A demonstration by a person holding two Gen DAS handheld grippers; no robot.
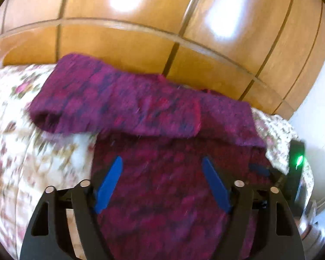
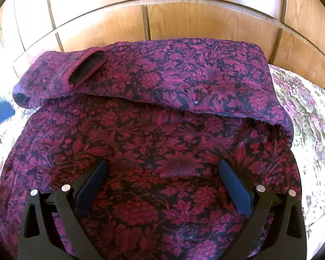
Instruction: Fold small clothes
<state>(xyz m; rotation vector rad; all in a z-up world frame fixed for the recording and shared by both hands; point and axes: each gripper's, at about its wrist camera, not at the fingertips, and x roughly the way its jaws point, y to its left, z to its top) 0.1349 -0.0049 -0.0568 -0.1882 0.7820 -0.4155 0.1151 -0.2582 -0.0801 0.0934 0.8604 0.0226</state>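
Note:
A small purple-and-red floral garment (image 2: 162,143) lies on a floral bedspread (image 2: 314,117). Its sleeves are folded across the far part of the body; one cuff (image 2: 86,69) opens toward me in the right wrist view. In the left wrist view the garment (image 1: 162,173) is blurred, with a folded sleeve (image 1: 110,101) on top. My left gripper (image 1: 162,162) is open and empty over the garment's near part. My right gripper (image 2: 163,166) is open and empty over the garment's middle. The other gripper's black body with a green light (image 1: 298,160) shows at the right edge.
A wooden panelled wardrobe (image 2: 162,10) stands right behind the bed. The bedspread (image 1: 21,130) extends to the left in the left wrist view. A blue pad (image 2: 1,110) of the other gripper shows at the left edge of the right wrist view.

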